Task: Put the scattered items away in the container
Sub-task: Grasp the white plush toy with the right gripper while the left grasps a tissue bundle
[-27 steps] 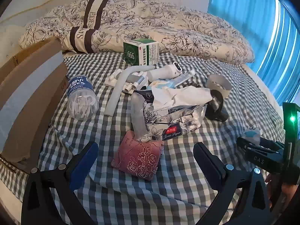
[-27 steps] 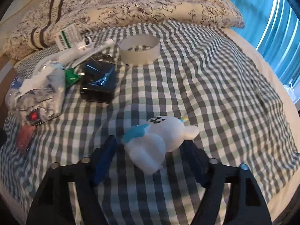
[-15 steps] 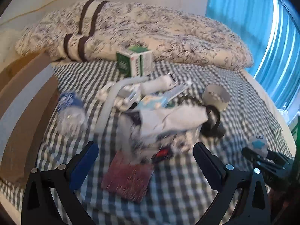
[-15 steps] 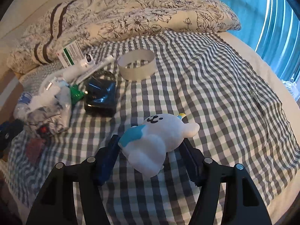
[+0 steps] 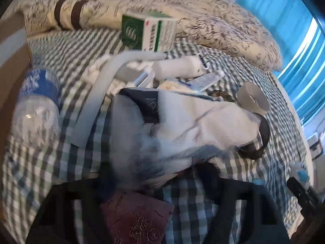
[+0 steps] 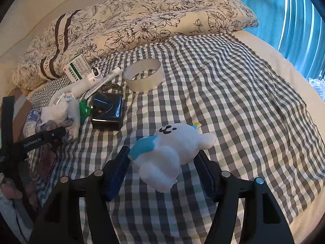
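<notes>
The right gripper is clamped on the white plush toy, whose long axis runs from 7 to 1 o'clock across the jaws, above the checked bedsheet. The cardboard box, judged to be the container, sits far off at 9 o'clock, past the black case and tape roll. The left gripper is much nearer that box; its jaws are motion-blurred, so I cannot tell their state. It hangs just over the maroon rose-patterned pouch, with the tissue pack at 12 o'clock and the water bottle at 10.
</notes>
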Demonstrator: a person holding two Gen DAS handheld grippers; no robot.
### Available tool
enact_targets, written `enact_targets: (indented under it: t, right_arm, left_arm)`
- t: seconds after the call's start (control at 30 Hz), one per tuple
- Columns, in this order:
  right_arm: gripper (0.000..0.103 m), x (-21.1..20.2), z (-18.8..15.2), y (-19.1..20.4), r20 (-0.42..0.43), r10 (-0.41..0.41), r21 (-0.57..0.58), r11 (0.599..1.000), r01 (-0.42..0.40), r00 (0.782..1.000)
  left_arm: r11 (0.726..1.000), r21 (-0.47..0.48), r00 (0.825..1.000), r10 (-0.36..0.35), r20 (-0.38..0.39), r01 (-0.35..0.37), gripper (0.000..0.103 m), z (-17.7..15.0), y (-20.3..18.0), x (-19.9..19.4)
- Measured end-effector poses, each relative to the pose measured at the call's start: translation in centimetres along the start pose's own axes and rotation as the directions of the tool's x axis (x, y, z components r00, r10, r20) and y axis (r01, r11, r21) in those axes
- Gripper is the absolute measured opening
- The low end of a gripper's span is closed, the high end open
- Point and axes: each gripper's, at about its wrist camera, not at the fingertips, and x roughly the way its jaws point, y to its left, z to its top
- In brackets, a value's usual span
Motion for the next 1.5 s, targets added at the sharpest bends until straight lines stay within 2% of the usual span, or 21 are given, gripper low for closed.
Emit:
enact_targets:
  t: [0.1, 0.2, 0.37, 0.53, 0.63, 0.73, 0.87, 0.97, 1.03, 1.1, 1.23, 1.27, 1.3, 1.33, 1.4, 1.47, 1.5]
  right_arm:
    - [0.064, -0.7, 0.2, 0.7, 0.013, 0.002, -0.011, 1.000, -0.002, 1.000]
    - [0.064, -1.9, 0.5, 2.1, 0.032, 0.013, -0.039, 0.999, -0.011, 0.999]
    - [0.064, -3.9, 0.7, 4.7, 0.057, 0.031, -0.086, 0.996, -0.026, 0.998]
    - [0.064, -7.0, 1.6, 9.3, 0.099, 0.089, -0.169, 0.983, -0.071, 0.991]
    - [0.064, -8.7, 2.9, 13.8, 0.119, 0.171, -0.217, 0.966, -0.143, 0.978]
    - [0.064, -9.8, 3.9, 18.8, 0.139, 0.270, -0.272, 0.936, -0.225, 0.953]
    - [0.064, -10.8, 5.9, 27.2, 0.136, 0.420, -0.344, 0.869, -0.355, 0.897]
    - [0.064, -9.9, 7.8, 33.3, 0.080, 0.500, -0.368, 0.819, -0.441, 0.862]
    - [0.064, -9.3, 9.0, 37.1, 0.054, 0.506, -0.381, 0.807, -0.451, 0.861]
    - [0.064, -7.9, 9.5, 41.3, 0.020, 0.490, -0.418, 0.796, -0.438, 0.871]
    - [0.064, -4.6, 9.0, 46.0, -0.059, 0.457, -0.417, 0.796, -0.438, 0.887]
    - [0.065, -3.9, 8.8, 46.5, -0.069, 0.451, -0.410, 0.800, -0.437, 0.890]
    - [0.066, -3.5, 8.6, 46.7, -0.073, 0.444, -0.406, 0.805, -0.433, 0.893]
    - [0.069, -3.0, 8.7, 46.8, -0.076, 0.439, -0.402, 0.808, -0.430, 0.895]
    - [0.096, -2.4, 8.9, 47.3, -0.084, 0.437, -0.400, 0.809, -0.432, 0.896]
    - [0.099, -2.8, 9.0, 47.2, -0.067, 0.452, -0.395, 0.807, -0.440, 0.889]
    - [0.099, -3.0, 9.2, 46.9, -0.054, 0.452, -0.389, 0.811, -0.436, 0.890]
  left_arm:
    - [1.000, 0.026, 0.999, 0.000, 0.034, -0.001, 0.031, -0.4, -1.0, -1.8]
    - [0.999, 0.037, 0.998, -0.006, 0.062, 0.003, 0.025, -0.5, -1.4, -3.4]
    - [0.998, 0.044, 0.994, 0.028, 0.104, -0.033, 0.024, -0.6, -1.1, -7.1]
    - [0.998, -0.009, 0.984, 0.061, 0.170, -0.060, 0.024, 0.1, 1.4, -13.0]
    - [0.995, -0.042, 0.972, 0.098, 0.213, -0.091, 0.024, 1.0, 3.8, -16.8]
    - [0.988, -0.080, 0.955, 0.149, 0.256, -0.133, 0.024, 2.6, 7.4, -21.0]
    - [0.964, -0.129, 0.921, 0.262, 0.287, -0.234, 0.024, 4.0, 13.0, -25.3]
    - [0.949, -0.183, 0.924, 0.296, 0.243, -0.256, 0.024, 4.0, 18.3, -26.0]
    - [0.934, -0.215, 0.921, 0.328, 0.211, -0.284, 0.024, 3.6, 20.9, -25.5]
    - [0.917, -0.250, 0.918, 0.357, 0.173, -0.310, 0.024, 3.0, 23.4, -24.4]
    - [0.902, -0.289, 0.921, 0.369, 0.126, -0.322, 0.024, 2.2, 26.1, -22.3]
    - [0.897, -0.295, 0.919, 0.376, 0.118, -0.329, 0.029, 2.3, 26.6, -21.8]
    - [0.891, -0.299, 0.915, 0.389, 0.110, -0.343, 0.042, 2.3, 27.0, -21.5]
    - [0.883, -0.302, 0.908, 0.406, 0.105, -0.360, 0.050, 2.3, 27.2, -21.3]
    - [0.870, -0.308, 0.895, 0.433, 0.101, -0.386, 0.084, 2.4, 27.4, -21.0]
    - [0.856, -0.318, 0.881, 0.460, 0.110, -0.408, 0.099, 2.6, 27.3, -21.3]
    - [0.853, -0.322, 0.875, 0.469, 0.123, -0.411, 0.100, 2.7, 27.3, -21.5]
